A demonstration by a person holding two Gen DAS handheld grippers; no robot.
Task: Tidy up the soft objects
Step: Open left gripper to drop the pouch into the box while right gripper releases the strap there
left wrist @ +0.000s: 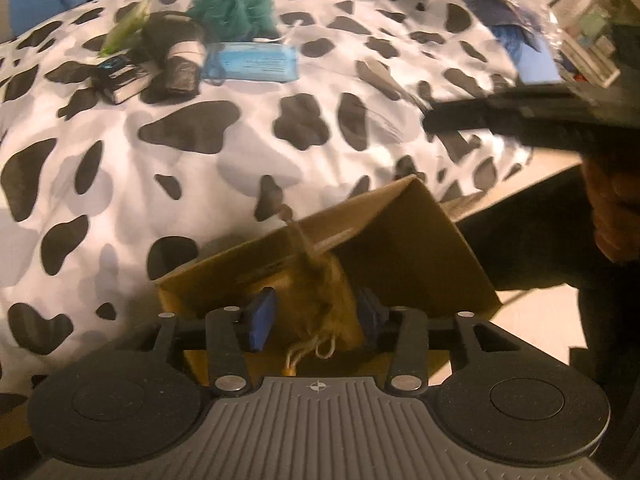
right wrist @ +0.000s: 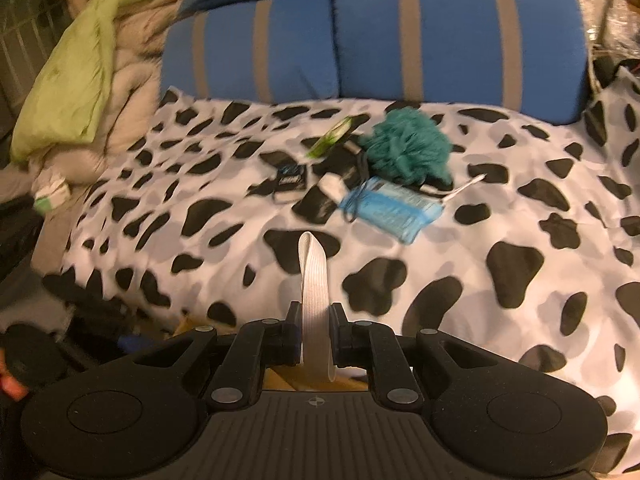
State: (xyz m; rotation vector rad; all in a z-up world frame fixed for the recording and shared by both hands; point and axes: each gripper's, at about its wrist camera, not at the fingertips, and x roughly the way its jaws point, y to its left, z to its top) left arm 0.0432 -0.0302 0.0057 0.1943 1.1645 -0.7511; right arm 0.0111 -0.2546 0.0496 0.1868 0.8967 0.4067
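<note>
A home bedroom: a cow-print duvet (right wrist: pixel 400 240), 2 blue striped pillows (right wrist: pixel 456 40), heaped bedding (right wrist: pixel 80 72).

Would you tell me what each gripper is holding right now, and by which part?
The right gripper pinches a white elastic band near its lower end. The left gripper stands open around a tan drawstring pouch over the cardboard box, not gripping it.

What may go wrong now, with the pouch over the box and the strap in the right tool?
1. The pouch sits loose between the left tool's open pads above the box; its cord may snag and drag it out.
2. The strap sticks out loosely from the shut right tool; it may slip out.
</note>
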